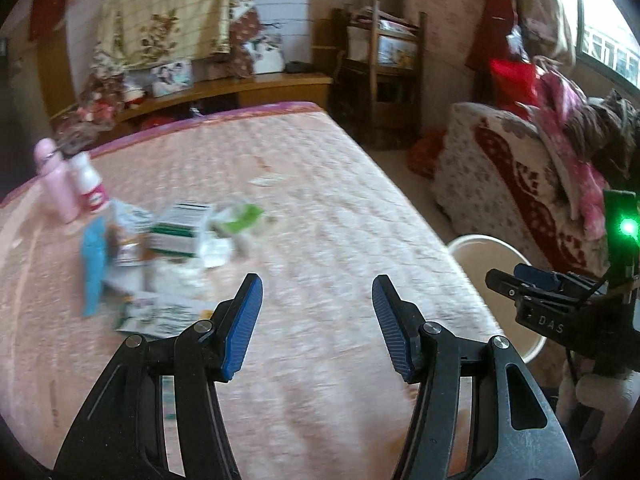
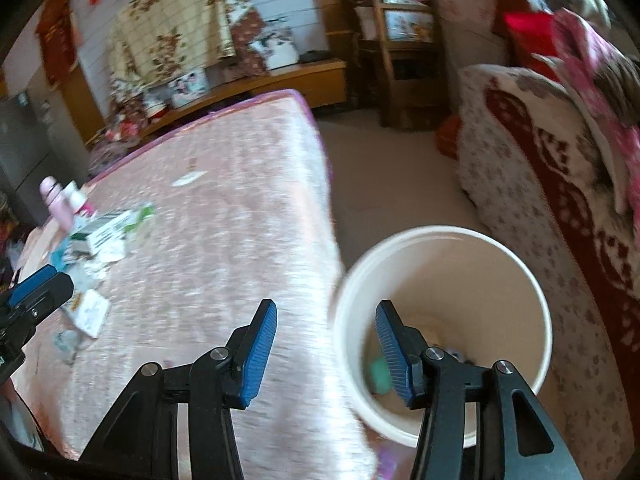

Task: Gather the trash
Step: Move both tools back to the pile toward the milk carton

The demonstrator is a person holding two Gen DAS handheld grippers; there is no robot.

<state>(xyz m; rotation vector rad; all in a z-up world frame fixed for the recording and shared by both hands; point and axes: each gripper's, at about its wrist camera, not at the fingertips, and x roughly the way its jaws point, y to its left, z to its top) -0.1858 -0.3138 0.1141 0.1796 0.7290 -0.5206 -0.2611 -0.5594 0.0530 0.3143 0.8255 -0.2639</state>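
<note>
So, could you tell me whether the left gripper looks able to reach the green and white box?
Probably yes: the left gripper is open and empty, and only bare bedspread lies between it and the green and white box.

A pink quilted bed carries scattered wrappers and two bottles.

Pink quilted bed filling the foreground. Pink bottle upright near its far left edge, white bottle with a red label just beside it. Floral cloth hanging over a wooden shelf behind. Wooden rack farther right. Floral-covered sofa beside the bed, pink clothing piled on top.
</note>
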